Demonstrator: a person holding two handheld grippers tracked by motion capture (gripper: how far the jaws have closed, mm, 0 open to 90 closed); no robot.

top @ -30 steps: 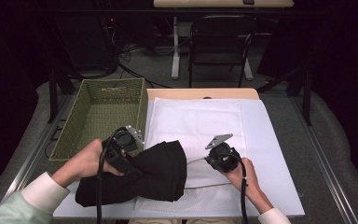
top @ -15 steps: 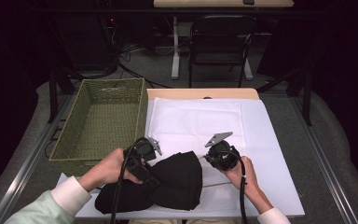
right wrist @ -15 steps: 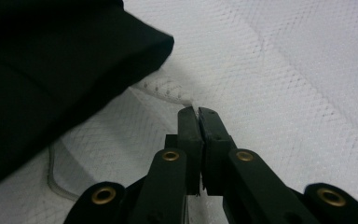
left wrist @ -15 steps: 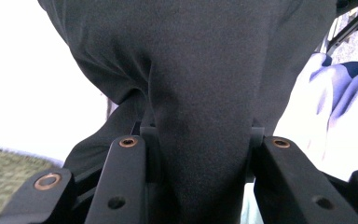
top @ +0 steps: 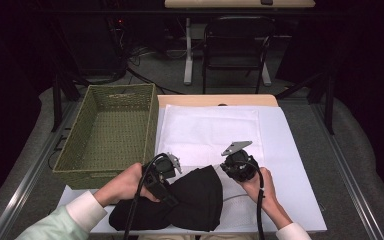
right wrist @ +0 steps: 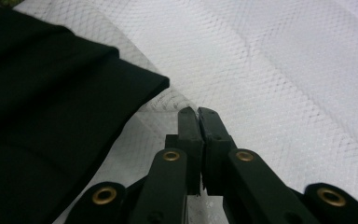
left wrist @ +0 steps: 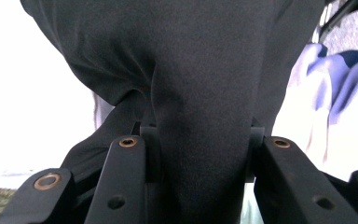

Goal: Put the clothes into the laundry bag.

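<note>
A black cloth lies bunched at the near edge of the white mesh mat. My left gripper rests on the cloth's left part, shut on a thick fold of it. In the left gripper view that fold stands squeezed between the jaws of the left gripper and hides the tips. My right gripper sits just right of the cloth, low over the mat. In the right gripper view the right gripper is shut on nothing, with the cloth's edge to its left.
A green woven basket stands on the left beside the mat, with nothing inside. The mat stretches bare beyond the cloth. A chair and table legs stand on the floor past the far edge.
My left hand has moved right and a little down, taking the black cloth with it, so the cloth now lies closer to the right gripper. The right hand has stayed still.
</note>
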